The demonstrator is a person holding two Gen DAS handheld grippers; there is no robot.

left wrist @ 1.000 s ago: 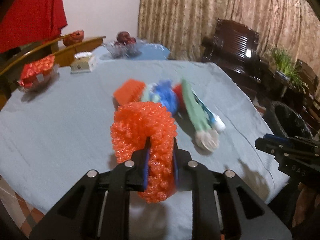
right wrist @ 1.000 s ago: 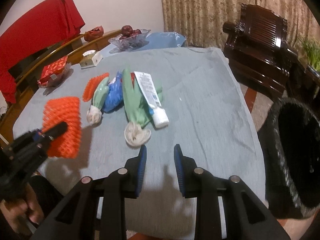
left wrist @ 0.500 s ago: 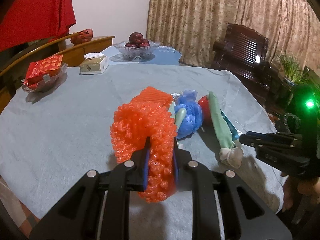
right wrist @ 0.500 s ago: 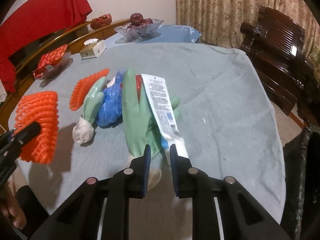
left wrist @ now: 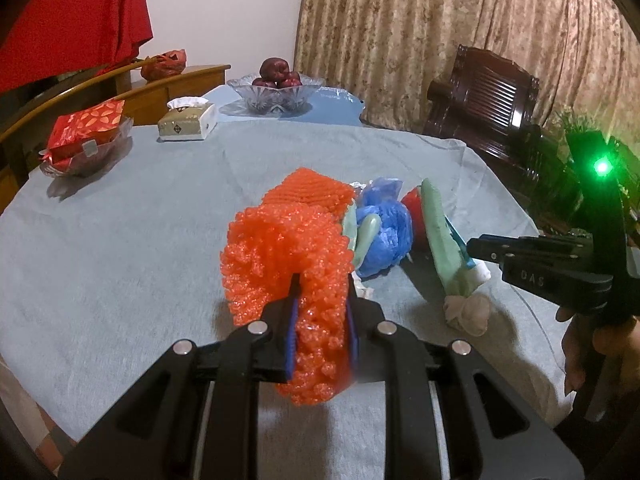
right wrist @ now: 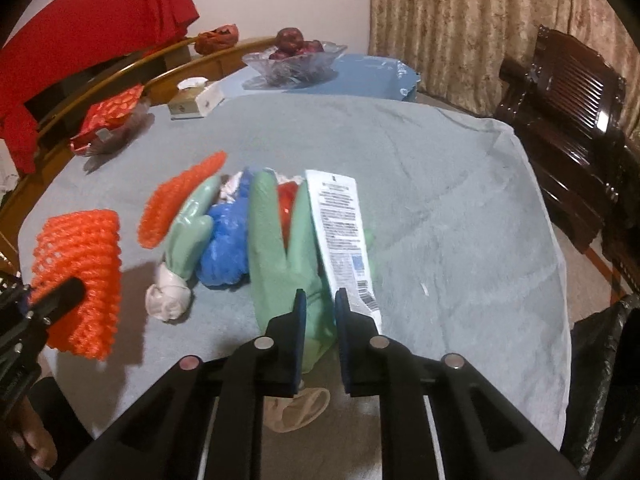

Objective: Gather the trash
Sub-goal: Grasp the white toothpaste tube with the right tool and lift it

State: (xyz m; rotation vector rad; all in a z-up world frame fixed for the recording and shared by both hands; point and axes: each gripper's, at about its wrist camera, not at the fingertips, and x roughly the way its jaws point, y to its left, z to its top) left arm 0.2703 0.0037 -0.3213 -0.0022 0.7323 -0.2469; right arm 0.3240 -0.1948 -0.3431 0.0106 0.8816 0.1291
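Note:
My left gripper (left wrist: pixel 320 300) is shut on an orange foam fruit net (left wrist: pixel 286 248) and holds it above the grey tablecloth (left wrist: pixel 120 240); the net also shows in the right wrist view (right wrist: pixel 80 276). A trash pile lies mid-table: a second orange net (right wrist: pixel 176 200), a small green glove (right wrist: pixel 188 236), a blue plastic bag (right wrist: pixel 224 244), a large green glove (right wrist: pixel 280 252), a red wrapper (right wrist: pixel 287 204) and a white tube (right wrist: pixel 342 232). My right gripper (right wrist: pixel 320 304) is narrowly open, its fingers astride the large glove's cuff beside the tube.
A tissue box (left wrist: pixel 188 122), a glass fruit bowl (left wrist: pixel 276 94) and a dish with a red packet (left wrist: pixel 84 140) stand at the table's far side. A black trash bag (right wrist: pixel 600 380) stands right of the table. Dark wooden chairs (right wrist: pixel 568 120) stand beyond.
My right gripper has moved forward and left onto the large green glove, and its jaws have narrowed. My left gripper still holds the orange net, shifted slightly.

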